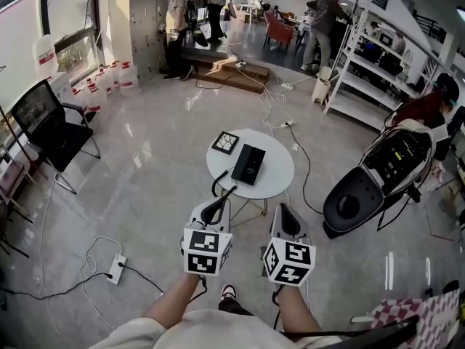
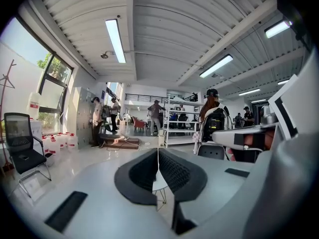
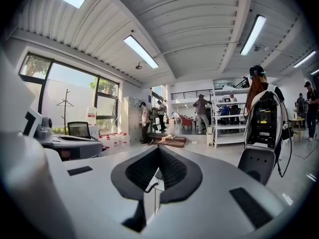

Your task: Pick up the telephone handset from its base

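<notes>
The telephone handset (image 1: 242,165) lies on its base near the middle of the table (image 1: 280,184). The left gripper (image 1: 218,206) and the right gripper (image 1: 282,211) keep jaws together, empty. The handset is probably light, stiff and smooth; its narrow middle seems best to hold.

Pale grey left gripper (image 1: 219,205), right gripper (image 1: 282,211), black-and-white marker cubes (image 1: 206,251)

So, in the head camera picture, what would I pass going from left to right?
Black chair → power strip → left tongs → right tongs → black-and-white machine.
</notes>
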Demonstrator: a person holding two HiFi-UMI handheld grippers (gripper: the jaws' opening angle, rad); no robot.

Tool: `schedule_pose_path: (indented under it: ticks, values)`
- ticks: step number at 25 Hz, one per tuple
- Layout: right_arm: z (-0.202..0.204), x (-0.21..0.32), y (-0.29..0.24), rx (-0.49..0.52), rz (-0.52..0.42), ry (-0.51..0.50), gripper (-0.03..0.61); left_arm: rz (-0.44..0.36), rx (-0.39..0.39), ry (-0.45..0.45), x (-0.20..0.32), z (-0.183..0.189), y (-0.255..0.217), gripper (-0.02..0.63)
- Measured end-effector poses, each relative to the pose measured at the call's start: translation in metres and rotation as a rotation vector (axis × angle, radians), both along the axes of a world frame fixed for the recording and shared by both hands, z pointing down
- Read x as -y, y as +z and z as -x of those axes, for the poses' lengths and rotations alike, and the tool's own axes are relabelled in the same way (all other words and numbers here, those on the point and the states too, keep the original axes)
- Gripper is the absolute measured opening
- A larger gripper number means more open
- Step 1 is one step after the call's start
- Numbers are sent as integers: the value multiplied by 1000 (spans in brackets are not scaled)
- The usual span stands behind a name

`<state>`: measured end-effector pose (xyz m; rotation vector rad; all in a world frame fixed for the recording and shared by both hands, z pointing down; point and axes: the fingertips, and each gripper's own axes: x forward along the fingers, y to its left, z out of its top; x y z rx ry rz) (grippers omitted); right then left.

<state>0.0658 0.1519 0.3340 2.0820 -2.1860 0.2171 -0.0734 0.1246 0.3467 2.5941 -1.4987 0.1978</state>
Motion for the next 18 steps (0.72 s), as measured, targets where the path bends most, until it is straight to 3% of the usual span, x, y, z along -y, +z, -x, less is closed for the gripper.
schedule_pose_path:
  ticks: [18]
  values:
    - [-44, 92, 14, 2, 23, -22, 25, -2, 8, -15, 90, -43, 9, 21]
